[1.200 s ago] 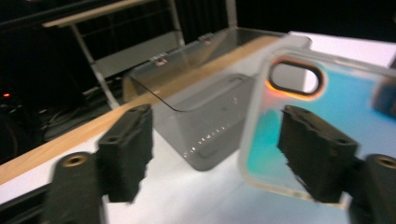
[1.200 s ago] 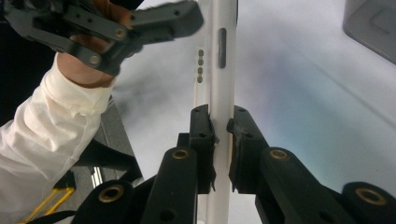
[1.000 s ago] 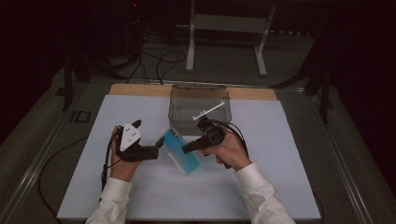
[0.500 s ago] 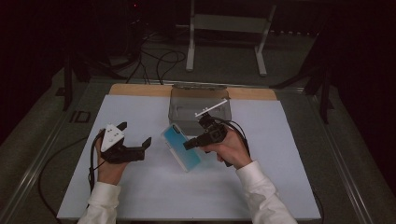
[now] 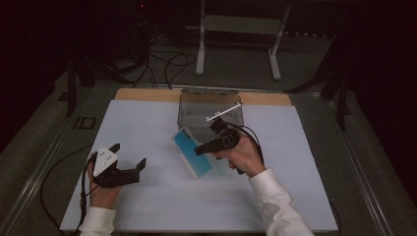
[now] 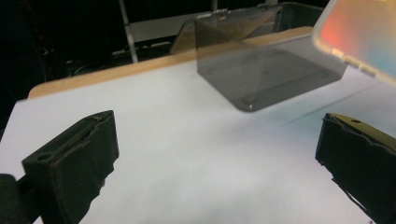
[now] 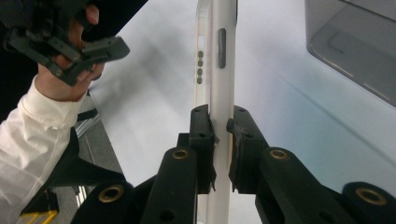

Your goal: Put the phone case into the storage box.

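The left claw is now standing well apart from the phone, having drawn away toward the counter's left edge since a second ago, when it was close beside the phone. Its jaws are spread wide with nothing between them. The right claw is clamping the phone by its thin edge, holding it tilted above the middle of the counter. The smoky clear box is sitting near the far edge, just beyond the phone. Judgement: the handover is finishing, and the right claw alone is carrying the phone, probably toward the box.
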Motion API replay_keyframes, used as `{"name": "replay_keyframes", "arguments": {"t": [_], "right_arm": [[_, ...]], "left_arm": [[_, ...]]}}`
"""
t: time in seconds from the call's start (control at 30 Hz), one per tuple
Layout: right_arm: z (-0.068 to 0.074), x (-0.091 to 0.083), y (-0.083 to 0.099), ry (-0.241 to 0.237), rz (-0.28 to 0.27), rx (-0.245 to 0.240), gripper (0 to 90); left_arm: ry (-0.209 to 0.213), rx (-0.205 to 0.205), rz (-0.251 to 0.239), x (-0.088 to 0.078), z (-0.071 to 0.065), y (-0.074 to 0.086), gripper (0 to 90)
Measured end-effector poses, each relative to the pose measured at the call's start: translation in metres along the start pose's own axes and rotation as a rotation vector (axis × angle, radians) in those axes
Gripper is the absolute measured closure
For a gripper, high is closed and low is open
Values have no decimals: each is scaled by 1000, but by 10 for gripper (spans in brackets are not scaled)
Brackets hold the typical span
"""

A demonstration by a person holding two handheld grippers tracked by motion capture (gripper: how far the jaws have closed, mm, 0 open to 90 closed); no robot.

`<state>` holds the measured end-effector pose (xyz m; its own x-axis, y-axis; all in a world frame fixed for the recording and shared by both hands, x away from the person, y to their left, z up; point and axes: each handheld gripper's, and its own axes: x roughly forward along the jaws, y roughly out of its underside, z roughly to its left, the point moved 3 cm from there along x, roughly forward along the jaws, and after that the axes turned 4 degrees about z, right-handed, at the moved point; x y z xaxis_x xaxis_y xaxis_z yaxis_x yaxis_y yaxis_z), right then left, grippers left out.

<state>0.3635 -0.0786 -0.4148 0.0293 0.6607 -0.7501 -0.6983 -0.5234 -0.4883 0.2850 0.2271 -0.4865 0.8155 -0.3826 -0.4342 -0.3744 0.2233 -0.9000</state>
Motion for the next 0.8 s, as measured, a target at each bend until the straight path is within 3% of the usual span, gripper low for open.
{"name": "replay_keyframes", "arguments": {"t": [0.17, 0.4, 0.8], "right_arm": [[0, 0, -2, 7, -8, 7, 818], [3, -2, -7, 17, -20, 15, 818], [3, -8, -22, 74, -56, 39, 817]], "left_arm": [[-10, -38, -11, -11, -2, 16, 1], [-12, -4, 1, -15, -6, 24, 1], [-56, 11, -7, -12, -9, 29, 1]]}}
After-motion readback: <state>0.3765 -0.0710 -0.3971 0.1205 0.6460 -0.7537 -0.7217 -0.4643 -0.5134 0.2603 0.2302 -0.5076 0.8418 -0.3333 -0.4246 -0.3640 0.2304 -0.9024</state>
